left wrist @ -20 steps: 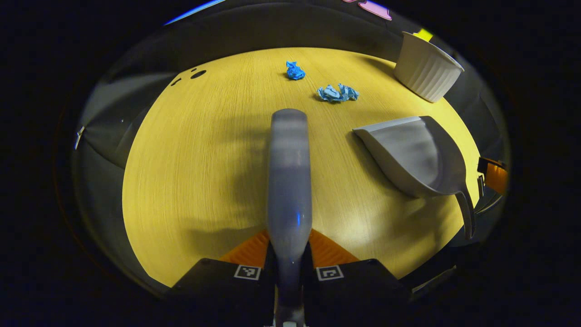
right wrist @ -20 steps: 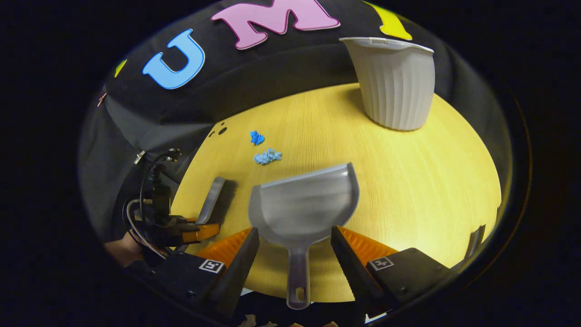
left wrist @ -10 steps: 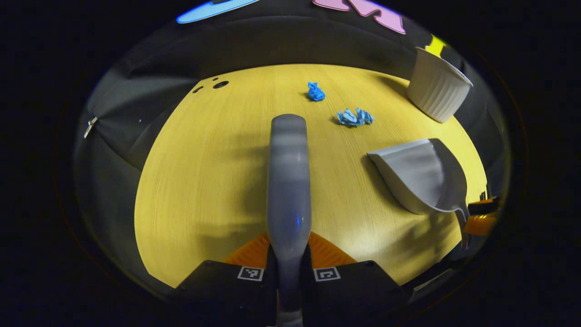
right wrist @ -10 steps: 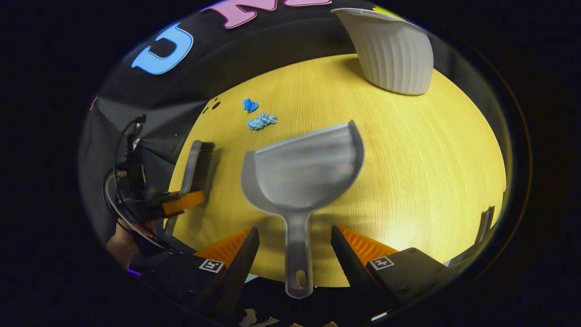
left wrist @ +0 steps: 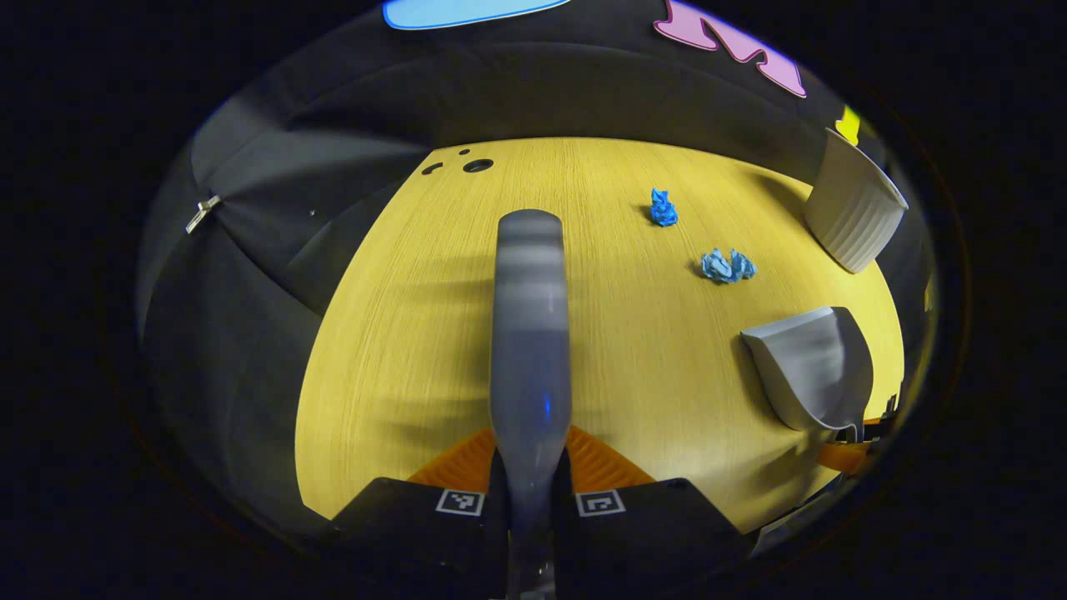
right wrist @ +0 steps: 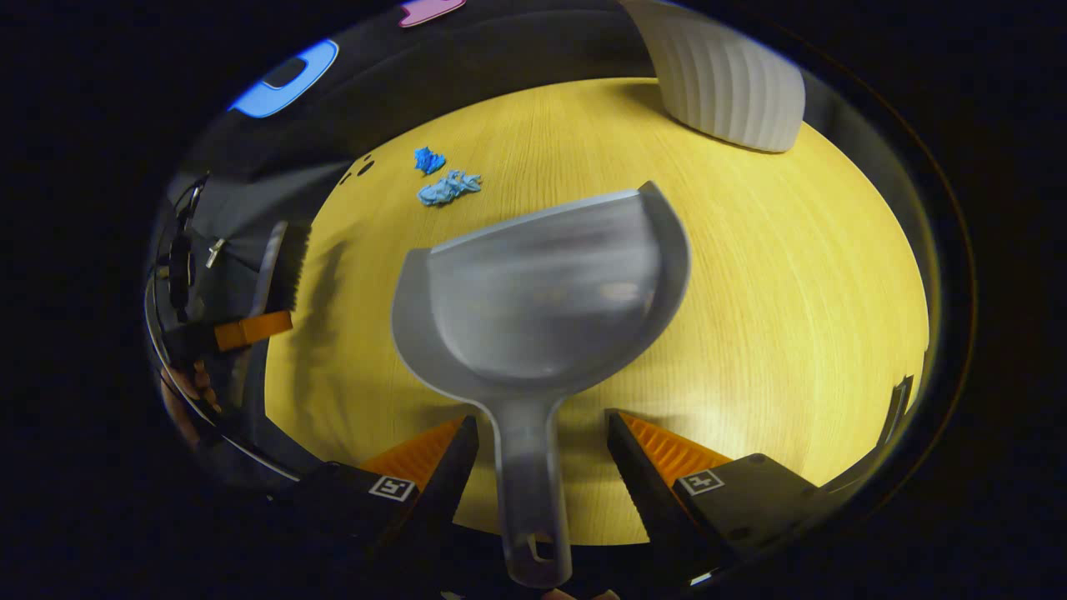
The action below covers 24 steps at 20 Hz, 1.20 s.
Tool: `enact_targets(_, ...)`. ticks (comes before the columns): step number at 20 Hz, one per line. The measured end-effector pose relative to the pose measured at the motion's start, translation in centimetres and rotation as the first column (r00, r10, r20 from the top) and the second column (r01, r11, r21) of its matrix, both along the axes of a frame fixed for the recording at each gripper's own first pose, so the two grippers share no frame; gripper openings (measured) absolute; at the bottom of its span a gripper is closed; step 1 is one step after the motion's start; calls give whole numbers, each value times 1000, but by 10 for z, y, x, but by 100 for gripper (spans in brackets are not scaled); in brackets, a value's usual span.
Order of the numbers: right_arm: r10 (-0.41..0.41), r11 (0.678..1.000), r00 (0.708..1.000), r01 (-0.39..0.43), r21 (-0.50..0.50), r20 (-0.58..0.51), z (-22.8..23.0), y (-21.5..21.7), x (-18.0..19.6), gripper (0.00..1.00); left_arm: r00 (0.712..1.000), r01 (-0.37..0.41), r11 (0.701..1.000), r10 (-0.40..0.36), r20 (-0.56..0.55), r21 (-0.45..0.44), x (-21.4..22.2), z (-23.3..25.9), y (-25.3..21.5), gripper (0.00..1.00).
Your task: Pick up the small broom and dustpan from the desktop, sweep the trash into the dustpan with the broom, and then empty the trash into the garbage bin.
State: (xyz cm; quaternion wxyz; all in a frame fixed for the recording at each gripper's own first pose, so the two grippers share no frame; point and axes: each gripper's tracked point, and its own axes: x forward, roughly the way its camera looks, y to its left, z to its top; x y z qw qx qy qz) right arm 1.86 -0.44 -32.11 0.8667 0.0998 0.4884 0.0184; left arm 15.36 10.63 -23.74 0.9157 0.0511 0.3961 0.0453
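My left gripper (left wrist: 530,468) is shut on the grey broom (left wrist: 530,333), which sticks out straight ahead above the yellow table (left wrist: 400,350). The right gripper view shows this broom (right wrist: 283,265) bristles-right at the table's left edge. The grey dustpan (right wrist: 542,292) lies on the table with its handle running back between the fingers of my open right gripper (right wrist: 538,454); a gap shows on each side of the handle. Two crumpled blue paper scraps (left wrist: 663,208) (left wrist: 727,266) lie beyond, far left of the dustpan (left wrist: 813,367). The white ribbed garbage bin (right wrist: 725,83) stands at the far right.
Small dark holes (left wrist: 478,165) mark the table's far left corner. Black cloth drops away past the table's left edge (left wrist: 250,275). A hand (right wrist: 179,392) holds the left gripper at the left of the right gripper view. Bare tabletop (right wrist: 792,292) spreads right of the dustpan.
My right gripper has pushed forward along the dustpan handle, so the pan looms larger. The left gripper has swung left with the broom, away from the scraps and the dustpan.
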Motion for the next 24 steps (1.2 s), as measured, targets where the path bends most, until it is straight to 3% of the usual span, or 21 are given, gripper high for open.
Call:
enact_targets(1, 11, 1000, 1000, -11, -2, 14, 0, 4, 4, 97, 1000, 20, 1000, -20, 1, 20, 10, 4, 2, 26)
enact_targets(5, 16, 999, 1000, -16, -29, 23, -3, 7, 16, 88, 996, 92, 993, -91, -16, 73, 60, 13, 9, 25)
enact_targets(7, 3, 1000, 1000, -2, -30, 23, -4, 3, 19, 63, 992, 127, 988, -125, -30, 84, 86, 15, 8, 29)
enact_targets(9, 17, 1000, 1000, -17, -27, 15, -5, 1, 18, 54, 984, 174, 978, -170, -45, 115, 112, 13, 7, 25)
enact_targets(10, 30, 999, 999, -30, -13, 13, -2, 1, 18, 43, 978, 206, 969, -200, -58, 137, 123, 13, 4, 26)
enact_targets(12, 57, 998, 998, -57, 11, 1, -4, 0, 19, 31, 963, 267, 946, -257, -77, 182, 147, 13, -3, 26)
enact_targets(13, 66, 998, 998, -66, 16, -1, -5, -1, 20, 39, 957, 290, 936, -279, -86, 200, 159, 12, -8, 26)
enact_targets(14, 79, 997, 997, -79, 10, 4, -4, -2, 20, 38, 950, 312, 925, -297, -101, 215, 169, 11, -12, 22)
enact_targets(17, 126, 992, 992, -125, -30, 18, 0, -11, 16, 36, 924, 381, 873, -352, -149, 304, 200, 11, -19, 25)
enact_targets(18, 138, 990, 990, -137, -41, 18, 0, -15, 15, 29, 914, 405, 850, -368, -172, 335, 209, 10, -20, 25)
enact_targets(19, 146, 988, 989, -145, -49, 19, 1, -17, 15, 36, 900, 435, 830, -385, -205, 350, 214, 7, -23, 29)
enact_targets(21, 163, 985, 986, -161, -64, 21, 4, -22, 15, 36, 876, 481, 792, -422, -233, 375, 226, 3, -33, 22)
enact_targets(24, 186, 981, 982, -184, -61, 28, 11, -23, 15, 36, 838, 545, 736, -477, -264, 401, 238, 5, -51, 25)
